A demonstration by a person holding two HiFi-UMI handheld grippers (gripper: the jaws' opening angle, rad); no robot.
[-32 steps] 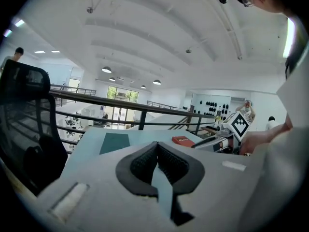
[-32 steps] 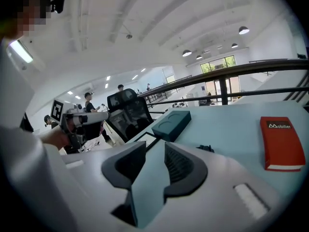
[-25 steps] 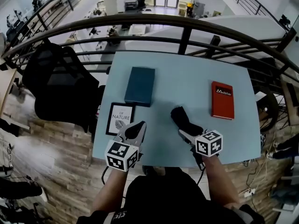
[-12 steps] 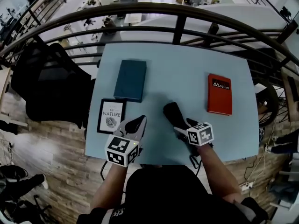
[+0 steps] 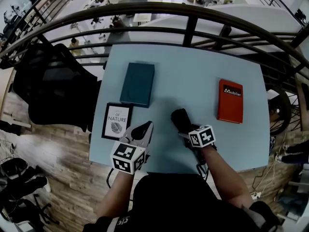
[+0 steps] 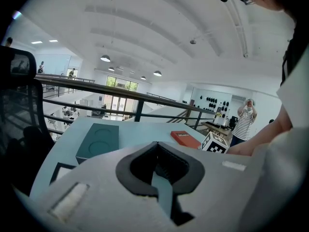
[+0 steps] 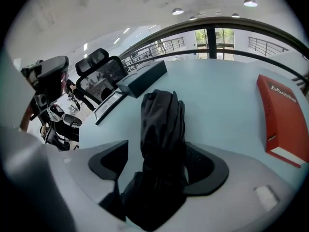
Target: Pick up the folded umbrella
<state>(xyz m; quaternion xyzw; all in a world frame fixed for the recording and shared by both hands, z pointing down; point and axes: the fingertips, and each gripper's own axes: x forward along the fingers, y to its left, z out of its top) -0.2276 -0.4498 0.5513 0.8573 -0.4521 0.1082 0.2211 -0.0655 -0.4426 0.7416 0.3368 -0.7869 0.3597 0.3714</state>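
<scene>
The folded black umbrella lies on the pale blue table, near its front edge. My right gripper is tilted steeply down over the umbrella's near end. Its jaws have just been opening and now stand wide, one on each side of the umbrella. The fabric brushes the right pad while a gap shows on the left, so my right gripper is not clamped on it. My left gripper hovers at the table's front left with its tips together and nothing held, as the left gripper view also shows.
A teal box and a framed print lie left of the umbrella. A red book lies to the right. A black railing runs behind the table, and a black office chair stands at the left.
My right gripper has dropped and tipped downward onto the umbrella's near end, so its jaws now straddle it. The left gripper has shifted only slightly.
</scene>
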